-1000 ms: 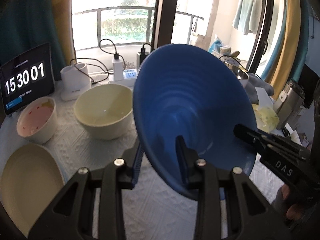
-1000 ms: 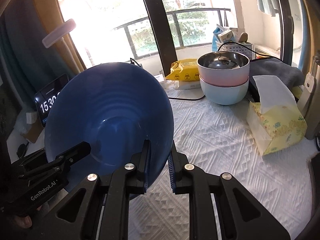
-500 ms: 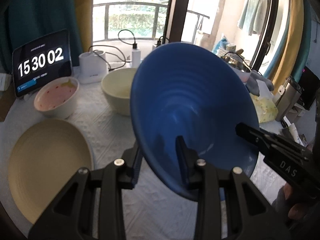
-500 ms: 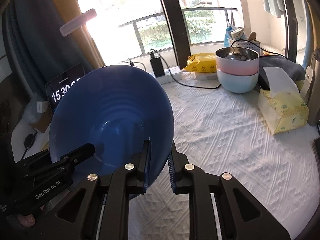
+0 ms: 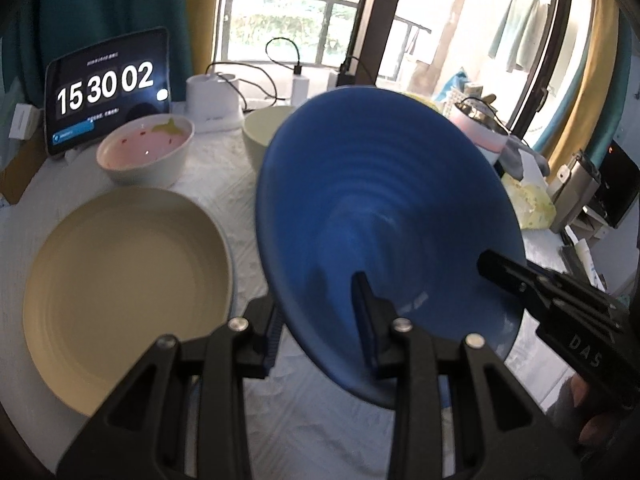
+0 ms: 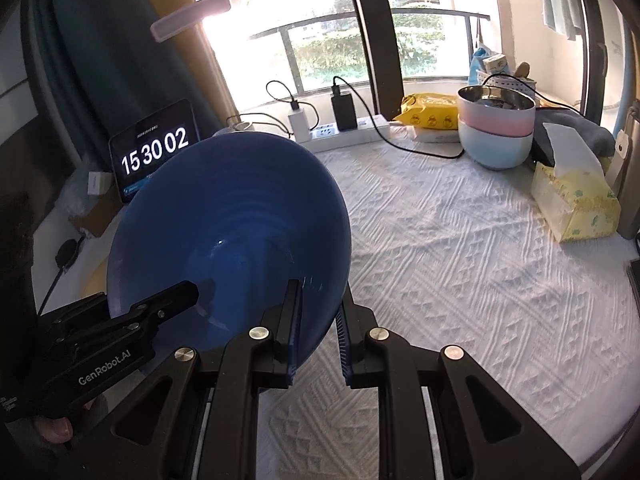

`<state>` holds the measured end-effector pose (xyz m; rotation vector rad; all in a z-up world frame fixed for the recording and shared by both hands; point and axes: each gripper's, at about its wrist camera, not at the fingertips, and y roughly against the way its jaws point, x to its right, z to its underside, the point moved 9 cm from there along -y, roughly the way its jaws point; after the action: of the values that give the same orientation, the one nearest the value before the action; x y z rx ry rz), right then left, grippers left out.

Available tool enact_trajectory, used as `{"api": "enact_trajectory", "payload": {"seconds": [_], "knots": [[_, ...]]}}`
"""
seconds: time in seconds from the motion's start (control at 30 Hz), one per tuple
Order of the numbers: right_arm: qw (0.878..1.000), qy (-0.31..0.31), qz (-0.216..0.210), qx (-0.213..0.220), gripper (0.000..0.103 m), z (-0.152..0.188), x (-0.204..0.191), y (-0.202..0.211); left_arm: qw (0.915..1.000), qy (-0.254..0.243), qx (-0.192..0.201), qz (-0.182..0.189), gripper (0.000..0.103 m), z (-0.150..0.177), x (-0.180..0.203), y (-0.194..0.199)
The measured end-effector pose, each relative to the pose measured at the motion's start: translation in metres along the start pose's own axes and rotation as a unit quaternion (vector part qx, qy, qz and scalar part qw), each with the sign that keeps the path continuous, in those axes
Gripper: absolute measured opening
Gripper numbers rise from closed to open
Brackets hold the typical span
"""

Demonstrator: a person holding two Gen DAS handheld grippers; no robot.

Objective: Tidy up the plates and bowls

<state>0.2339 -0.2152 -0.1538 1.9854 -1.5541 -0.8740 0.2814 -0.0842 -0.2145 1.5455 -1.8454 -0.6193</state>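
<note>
Left wrist view: left gripper [image 5: 320, 320] pinching the near rim of a wide, ribbed, deep-blue plate [image 5: 384, 216], held tilted in the air above the white textured tablecloth [image 5: 224, 184]. Right gripper [image 5: 516, 276] clamped on the same rim from the right side. Just to the left below, a broad cream plate [image 5: 124, 292] lying flat and bare, probably the stacking spot. Behind it, a small white bowl with pink residue [image 5: 146, 154] and a cream bowl [image 5: 266, 134], both loose, not nested. A tablet clock [image 5: 106, 88] at the back.

Right wrist view: right gripper [image 6: 318, 328] pressed onto the blue plate's [image 6: 232, 224] edge, left gripper [image 6: 160, 304] gripping opposite. Far right, a pink steel-lined bowl nested in a pale-blue bowl [image 6: 496, 136], seemingly sorted already. Beside them a yellow tissue box [image 6: 572, 208].

Judged roughly midway: one bowl stack done; blue plate not yet set down; two bowls left.
</note>
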Motion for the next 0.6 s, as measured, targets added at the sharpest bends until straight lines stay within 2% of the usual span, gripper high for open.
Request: {"api": "enact_trajectory", "payload": {"seconds": [0.17,0.33,0.6], "knots": [[1.000,0.002,0.001,-0.009,0.018,0.006,-0.005,0.002,1.0000,-0.001,-0.007,0.006,0.033,0.006,-0.002,0.001],[1.000,0.012,0.023,-0.014,0.020,0.011,-0.006,0.005,0.9995,-0.010,-0.028,0.013,0.033,0.016,0.001,-0.005],[0.999,-0.003,0.030,-0.030,0.020,0.017,0.002,0.001,0.9983,-0.018,-0.051,0.022,0.033,0.026,0.008,-0.014]]}}
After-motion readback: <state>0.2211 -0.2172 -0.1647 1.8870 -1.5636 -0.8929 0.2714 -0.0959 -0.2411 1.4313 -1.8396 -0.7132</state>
